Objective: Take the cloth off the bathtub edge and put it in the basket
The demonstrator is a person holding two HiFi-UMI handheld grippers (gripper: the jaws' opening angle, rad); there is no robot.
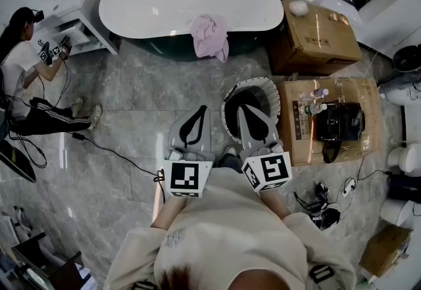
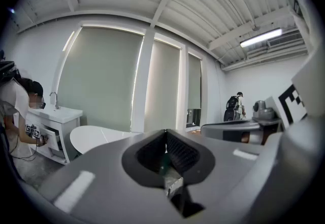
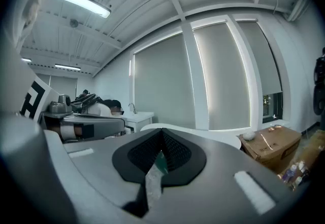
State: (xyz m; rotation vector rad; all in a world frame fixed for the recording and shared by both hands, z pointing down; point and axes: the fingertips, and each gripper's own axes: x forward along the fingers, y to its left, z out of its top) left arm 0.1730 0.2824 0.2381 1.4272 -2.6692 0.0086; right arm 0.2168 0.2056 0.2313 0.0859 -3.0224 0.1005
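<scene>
Now: 1 cloth [image 1: 210, 36] on bathtub [image 1: 158, 9] | 1 basket [image 1: 253, 81] | left gripper [image 1: 200, 111], right gripper [image 1: 243, 110] both closed, empty

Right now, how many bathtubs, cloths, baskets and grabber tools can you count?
bathtub: 1
pink cloth: 1
basket: 1
left tool and right tool: 2
Total: 5
</scene>
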